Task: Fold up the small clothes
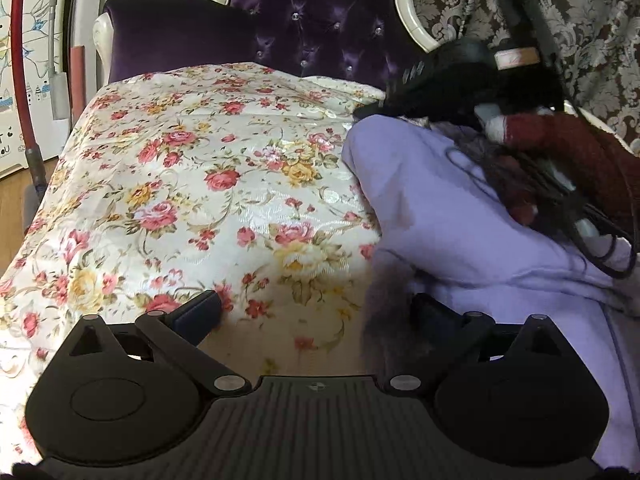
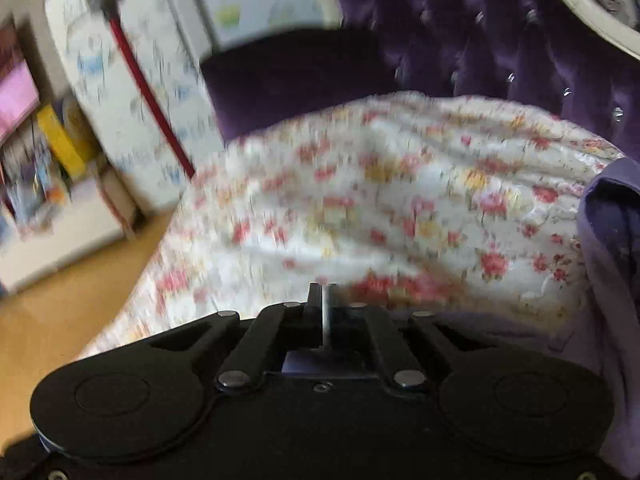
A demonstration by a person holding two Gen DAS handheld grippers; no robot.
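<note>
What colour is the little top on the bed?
Light purple, seen best in the left wrist view.

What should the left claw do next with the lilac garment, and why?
Probably move right and close on the lilac garment: the left claw is open over the floral cover, holding nothing, its right finger at the cloth's edge. The right claw is shut.

A floral bedspread (image 1: 208, 184) spreads ahead of the left tool and lies blurred ahead of the right one. Beyond it rises a tufted purple headboard (image 1: 328, 20) with a cream frame. A patterned curtain (image 1: 592, 24) hangs far right. A red pole (image 1: 18, 60) stands far left, above wooden floor (image 2: 72, 308).
</note>
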